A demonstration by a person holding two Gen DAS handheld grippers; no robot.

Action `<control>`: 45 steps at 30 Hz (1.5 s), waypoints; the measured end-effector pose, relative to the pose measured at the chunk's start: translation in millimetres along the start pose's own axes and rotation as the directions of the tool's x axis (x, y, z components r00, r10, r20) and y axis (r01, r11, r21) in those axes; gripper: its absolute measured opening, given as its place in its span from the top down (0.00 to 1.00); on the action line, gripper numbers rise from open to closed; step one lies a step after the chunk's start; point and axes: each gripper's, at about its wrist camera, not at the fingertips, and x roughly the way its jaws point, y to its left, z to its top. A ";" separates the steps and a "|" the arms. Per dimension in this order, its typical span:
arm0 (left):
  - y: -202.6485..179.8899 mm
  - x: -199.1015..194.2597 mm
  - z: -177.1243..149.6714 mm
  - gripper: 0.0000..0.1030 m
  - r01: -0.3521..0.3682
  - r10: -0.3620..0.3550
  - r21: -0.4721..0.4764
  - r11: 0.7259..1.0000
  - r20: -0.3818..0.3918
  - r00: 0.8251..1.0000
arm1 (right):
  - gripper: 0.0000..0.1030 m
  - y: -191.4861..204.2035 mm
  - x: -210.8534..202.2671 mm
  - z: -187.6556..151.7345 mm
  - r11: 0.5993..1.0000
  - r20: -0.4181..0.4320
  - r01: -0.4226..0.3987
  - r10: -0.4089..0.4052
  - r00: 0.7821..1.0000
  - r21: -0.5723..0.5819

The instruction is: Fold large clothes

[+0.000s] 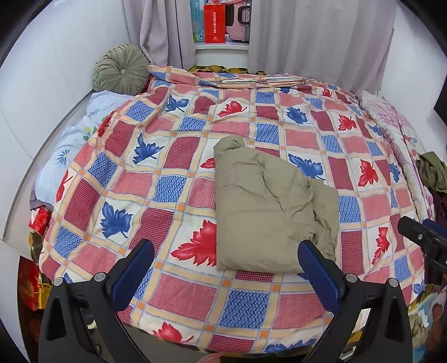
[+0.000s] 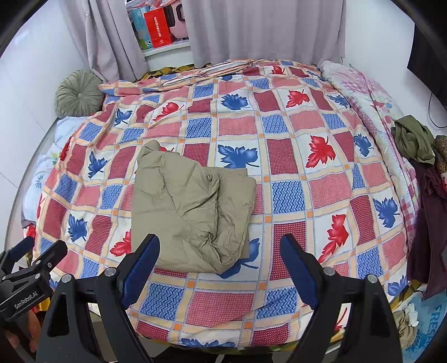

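Note:
A khaki garment lies folded into a thick rectangle on the leaf-patterned checked bedspread. In the right wrist view the same khaki garment sits left of centre on the bedspread. My left gripper stands open above the near edge of the bed, its blue pads apart and empty, with the garment's near edge between and beyond them. My right gripper is also open and empty, hovering just short of the garment's near right corner. Each gripper shows at the edge of the other's view.
A green round cushion rests at the bed's far left by the wall. A pile of crumpled olive and dark clothes lies at the bed's right edge. Grey curtains hang behind, with a red bag on a sill.

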 end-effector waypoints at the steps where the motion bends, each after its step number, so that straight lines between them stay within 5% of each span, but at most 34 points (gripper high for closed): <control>1: 0.0 -0.7 -0.7 0.00 0.000 0.000 0.000 1.000 0.000 1.000 | 0.13 0.4 -0.3 -0.4 1.000 -0.001 -0.001 0.001 1.000 0.000; 45: 6.5 7.2 -4.0 0.00 0.002 -0.002 -0.007 1.000 -0.004 1.000 | 0.13 2.0 -1.0 -0.1 1.000 -0.006 0.000 0.000 1.000 0.006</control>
